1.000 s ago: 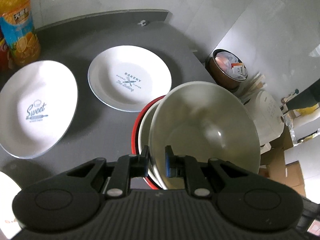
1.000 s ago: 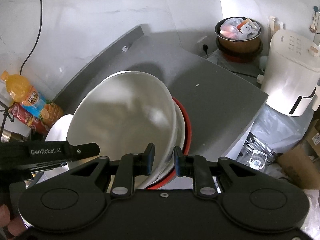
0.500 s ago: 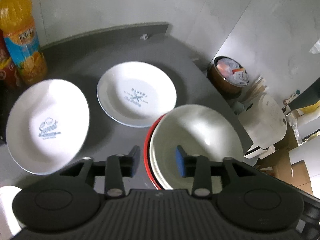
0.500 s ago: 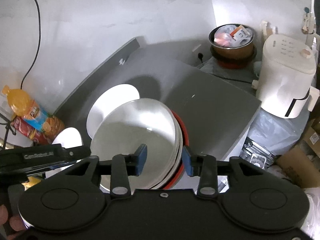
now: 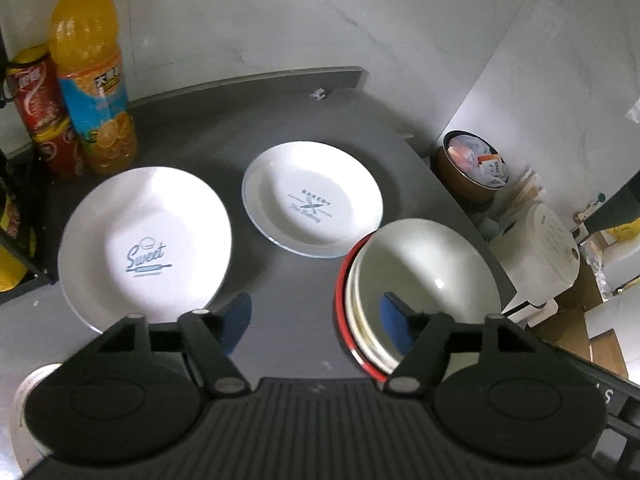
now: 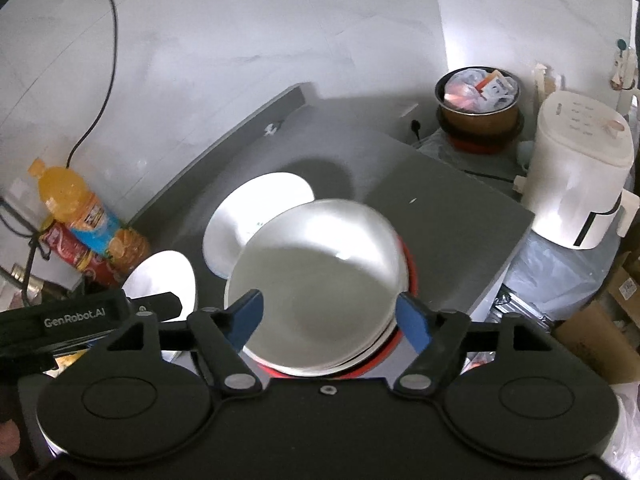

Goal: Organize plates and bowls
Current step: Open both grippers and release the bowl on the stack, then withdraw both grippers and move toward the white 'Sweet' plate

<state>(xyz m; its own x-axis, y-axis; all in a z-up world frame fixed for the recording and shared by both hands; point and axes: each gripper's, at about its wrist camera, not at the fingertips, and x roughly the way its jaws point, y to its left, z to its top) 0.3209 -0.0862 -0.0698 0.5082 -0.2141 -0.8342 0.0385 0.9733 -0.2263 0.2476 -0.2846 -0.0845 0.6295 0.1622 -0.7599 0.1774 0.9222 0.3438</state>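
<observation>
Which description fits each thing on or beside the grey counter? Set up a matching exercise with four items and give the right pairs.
Things:
1. Sweet plate
2. Bakery plate
3. stack of bowls
4. orange drink bottle

Descriptions:
A. upright by the wall at the counter's left end
B. red rim under white bowls, at the counter's right edge
C. lying alone, left of the other plate
D. lying flat, next to the bowls

Pairs: 1-C, 2-D, 3-B, 4-A

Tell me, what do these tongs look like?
Both tongs, left and right, look alike: matt black bodies with round discs, hinged black arms with silver pivot pins, and blue pads at the tips. The left tongs seen from the side read "GenRobot.AI" in white.
</observation>
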